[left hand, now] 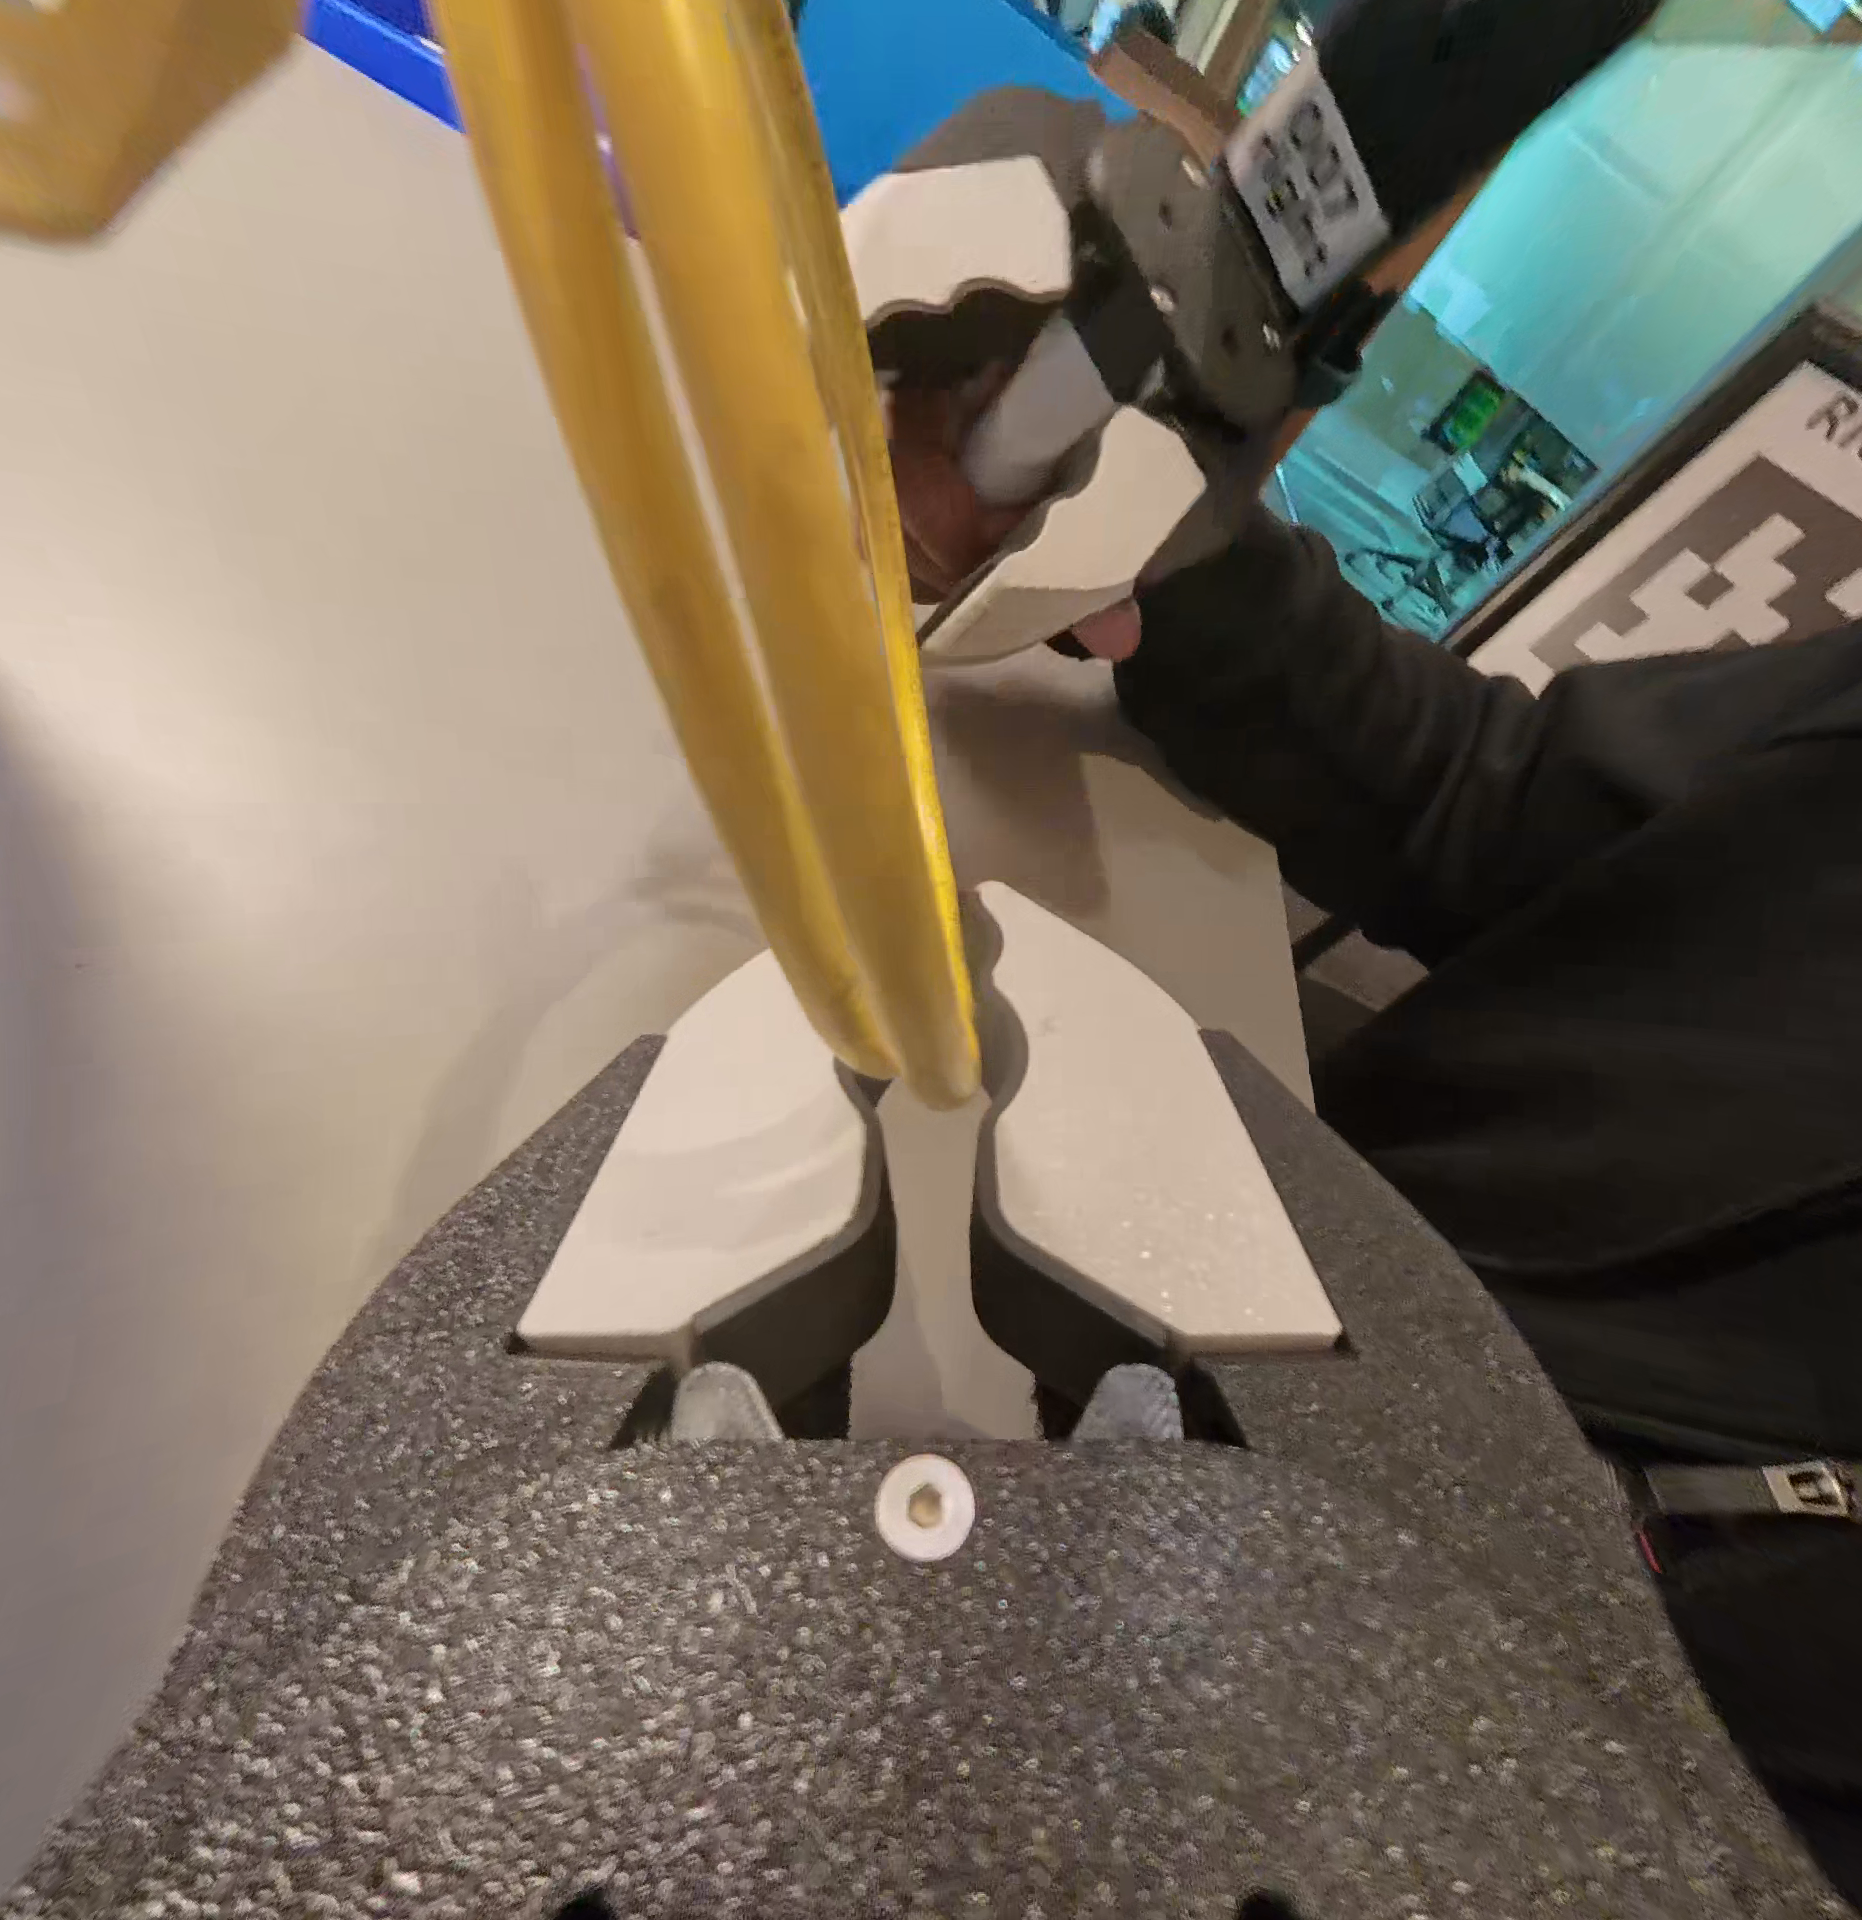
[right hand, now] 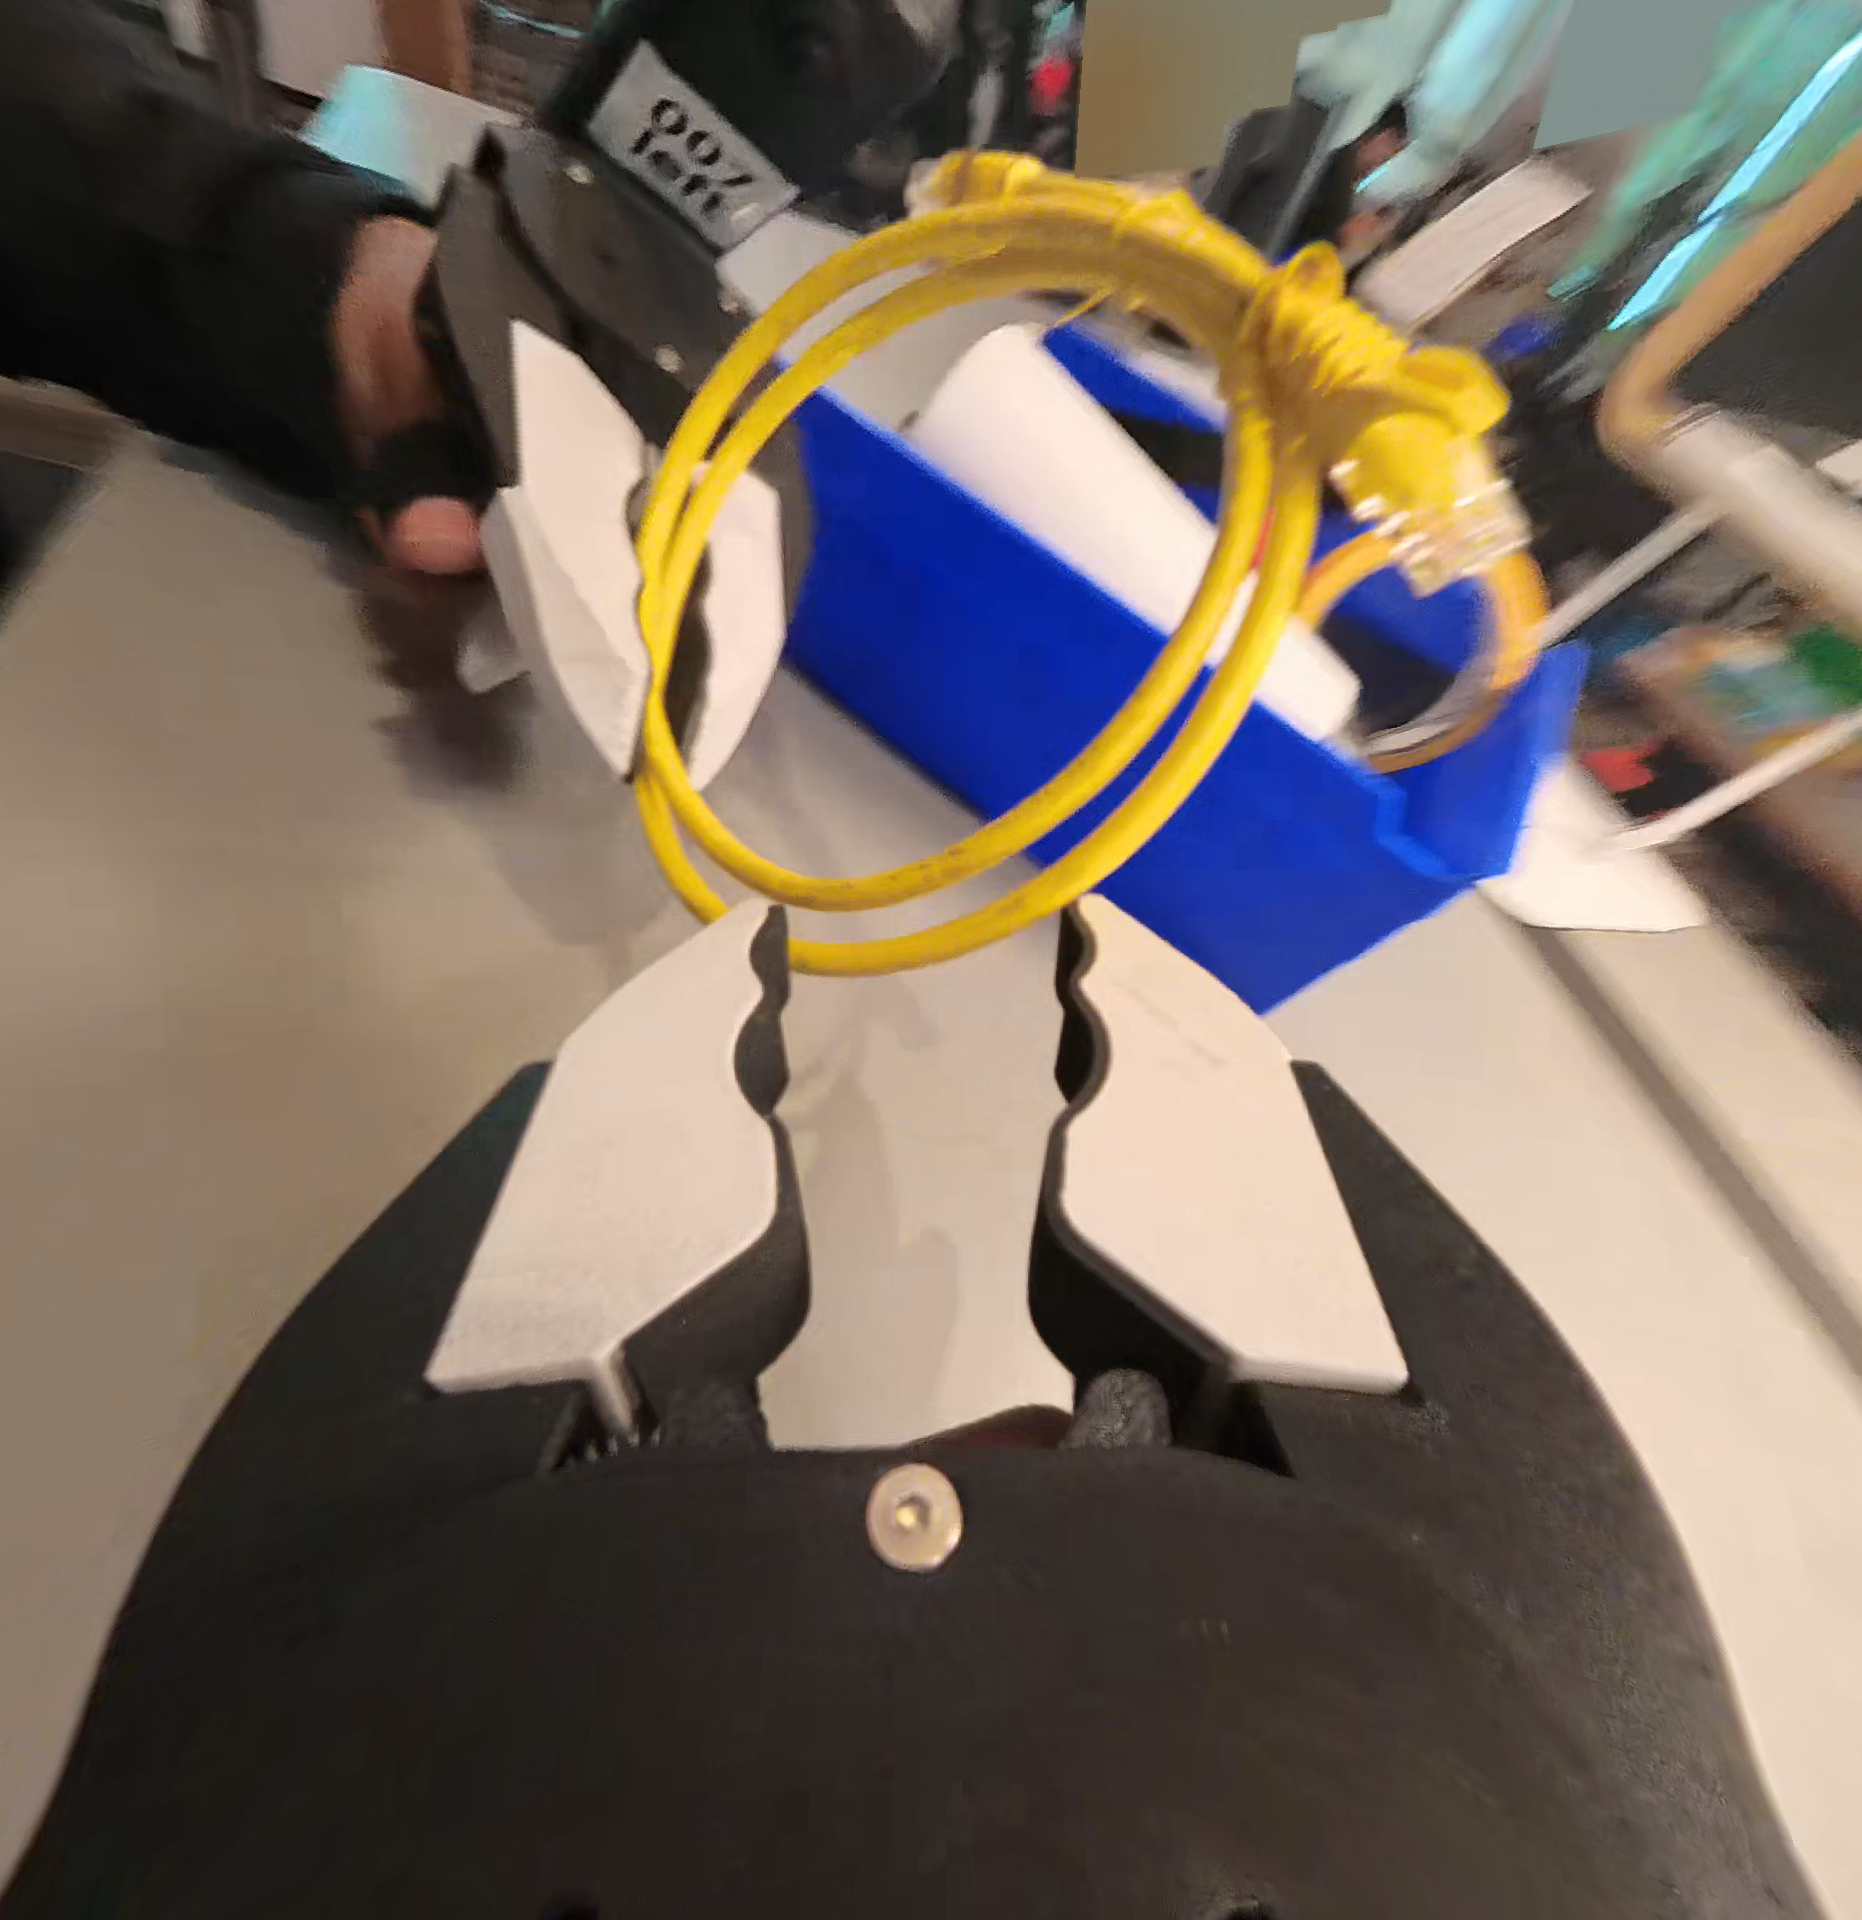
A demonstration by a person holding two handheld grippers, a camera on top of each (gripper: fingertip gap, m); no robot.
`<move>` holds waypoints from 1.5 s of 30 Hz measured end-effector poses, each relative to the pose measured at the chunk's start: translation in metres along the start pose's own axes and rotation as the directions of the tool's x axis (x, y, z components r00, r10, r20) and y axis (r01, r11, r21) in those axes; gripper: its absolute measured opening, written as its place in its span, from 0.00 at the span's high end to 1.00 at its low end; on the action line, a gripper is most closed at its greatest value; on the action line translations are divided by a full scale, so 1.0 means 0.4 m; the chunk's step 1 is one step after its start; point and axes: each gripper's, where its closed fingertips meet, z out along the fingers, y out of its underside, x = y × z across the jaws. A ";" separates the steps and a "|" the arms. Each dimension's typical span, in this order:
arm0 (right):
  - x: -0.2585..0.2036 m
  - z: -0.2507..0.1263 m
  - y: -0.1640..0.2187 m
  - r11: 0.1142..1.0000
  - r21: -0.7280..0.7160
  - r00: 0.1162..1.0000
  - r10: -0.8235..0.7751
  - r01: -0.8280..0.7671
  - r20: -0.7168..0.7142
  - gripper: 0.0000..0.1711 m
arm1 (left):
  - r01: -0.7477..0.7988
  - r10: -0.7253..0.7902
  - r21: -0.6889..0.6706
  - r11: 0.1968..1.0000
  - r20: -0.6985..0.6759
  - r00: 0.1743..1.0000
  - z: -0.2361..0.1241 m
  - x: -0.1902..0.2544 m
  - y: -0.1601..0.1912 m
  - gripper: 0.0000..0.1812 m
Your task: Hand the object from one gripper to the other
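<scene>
left gripper (left hand: 932, 997) I had clamped on coiled yellow cable (right hand: 968, 582) | right gripper (right hand: 916, 935) jaws spread wide, empty, tips just under cable's lowest loop | cable held above grey table (right hand: 231, 935), blue bin (right hand: 1114, 748) behind cable

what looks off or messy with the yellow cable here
Nothing is damaged or spilled. The yellow cable coil is loosely bundled: its loops spread apart at the bottom, and a connector end sticks out past the wrapped section. The left gripper pinches only one edge, so the coil hangs free before the open right gripper.
</scene>
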 end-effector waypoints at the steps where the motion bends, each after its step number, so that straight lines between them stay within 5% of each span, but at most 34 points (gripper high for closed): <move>1: 0.020 -0.007 -0.007 0.998 0.020 0.995 -0.062 0.064 -0.073 0.72 | 0.012 -0.013 0.026 1.000 0.015 1.000 -0.003 -0.007 -0.008 0.94; 6: 0.090 -0.034 0.014 0.897 -0.145 0.811 -0.439 0.417 -0.386 0.71 | 0.107 -0.113 0.143 0.984 0.034 0.993 -0.027 -0.031 -0.049 0.94; 10: 0.119 -0.020 -0.003 0.698 -0.383 0.486 -0.705 0.605 -0.516 0.64 | 0.214 -0.205 0.197 0.957 -0.064 0.977 -0.029 -0.008 -0.069 0.94; 14: 0.094 0.013 -0.058 0.526 -0.490 0.216 -0.803 0.695 -0.555 0.65 | 0.305 -0.278 0.186 0.934 -0.156 0.948 -0.015 0.024 -0.064 0.94; 19: 0.089 0.033 -0.078 0.486 -0.531 0.124 -0.808 0.695 -0.577 0.77 | 0.375 -0.337 0.156 0.914 -0.227 0.914 -0.006 0.049 -0.056 0.94; 26: 0.091 0.036 -0.076 0.495 -0.532 0.132 -0.804 0.687 -0.579 0.96 | 0.417 -0.373 0.127 0.900 -0.270 0.888 -0.005 0.065 -0.051 0.94; 30: 0.092 0.033 -0.078 0.542 -0.496 0.189 -0.781 0.678 -0.595 0.98 | 0.359 -0.319 0.129 0.924 -0.255 0.913 -0.009 0.068 -0.053 0.93; 35: 0.124 0.000 -0.065 0.714 -0.373 0.382 -0.657 0.592 -0.650 0.98 | 0.123 -0.116 0.112 0.986 -0.064 0.991 -0.019 0.029 -0.047 0.67; 45: 0.179 -0.089 -0.063 0.935 -0.050 0.671 -0.289 0.351 -0.682 0.98 | -0.183 0.183 -0.016 0.983 0.211 0.960 -0.027 -0.040 -0.022 0.64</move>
